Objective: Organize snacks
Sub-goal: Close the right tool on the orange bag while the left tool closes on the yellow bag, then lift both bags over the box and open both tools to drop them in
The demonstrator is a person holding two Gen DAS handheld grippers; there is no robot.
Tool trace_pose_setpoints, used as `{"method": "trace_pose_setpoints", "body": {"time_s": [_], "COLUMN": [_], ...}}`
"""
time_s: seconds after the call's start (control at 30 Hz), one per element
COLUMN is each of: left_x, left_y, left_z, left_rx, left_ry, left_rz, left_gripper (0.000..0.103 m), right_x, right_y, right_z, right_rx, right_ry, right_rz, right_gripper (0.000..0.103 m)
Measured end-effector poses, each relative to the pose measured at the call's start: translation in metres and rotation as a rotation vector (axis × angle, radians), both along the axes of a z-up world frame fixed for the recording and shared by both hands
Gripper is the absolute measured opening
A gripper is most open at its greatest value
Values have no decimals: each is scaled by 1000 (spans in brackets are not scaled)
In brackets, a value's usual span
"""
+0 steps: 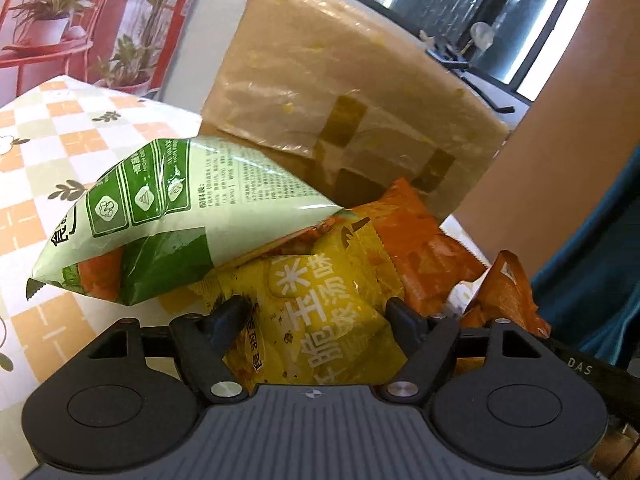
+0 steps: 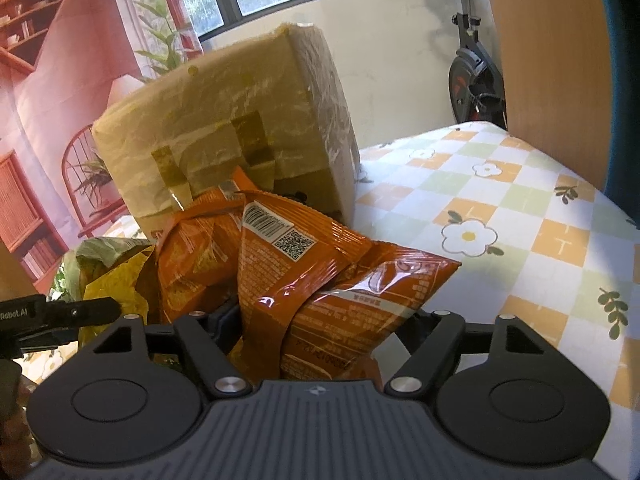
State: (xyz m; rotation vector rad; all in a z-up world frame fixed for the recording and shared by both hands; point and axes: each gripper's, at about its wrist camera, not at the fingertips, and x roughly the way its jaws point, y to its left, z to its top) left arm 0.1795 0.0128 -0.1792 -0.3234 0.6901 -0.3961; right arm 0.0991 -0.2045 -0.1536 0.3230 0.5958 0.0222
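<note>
A heap of snack packets lies on the checked tablecloth [image 2: 520, 220] in front of a taped cardboard box [image 1: 340, 80] [image 2: 224, 132]. My left gripper [image 1: 318, 310] has its jaws on either side of a yellow packet [image 1: 332, 288], and the pads press into its creased foil. A green packet [image 1: 160, 220] leans over the yellow one at the left. Orange packets [image 1: 424, 248] lie to the right. My right gripper [image 2: 316, 320] is shut on an orange packet [image 2: 340, 288], which fills the gap and hides the fingertips. The yellow packet [image 2: 116, 280] shows at its left.
Part of the left tool [image 2: 80, 312] reaches in at the left edge of the right wrist view. A wooden panel [image 2: 540, 60] and teal fabric [image 1: 592, 280] stand at the right. An exercise bike [image 2: 472, 72] is behind the table. Bare cloth [image 1: 60, 140] lies left of the heap.
</note>
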Motion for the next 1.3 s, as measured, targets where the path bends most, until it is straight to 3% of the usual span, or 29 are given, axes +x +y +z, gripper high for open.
{"method": "trace_pose_setpoints", "body": {"time_s": [0.8, 1.3], "left_x": [-23, -17], "left_y": [-29, -24], "left_z": [38, 77], "left_rx": [-18, -57], "left_ry": [-145, -272], "left_rz": [-116, -107], "left_gripper": [77, 77], "right_x": [-39, -49], "right_y": [-12, -14], "right_z": [36, 77], "right_rx": [-12, -36], "right_ry": [-149, -258], "right_rz": [-40, -28], "right_gripper": [72, 71]}}
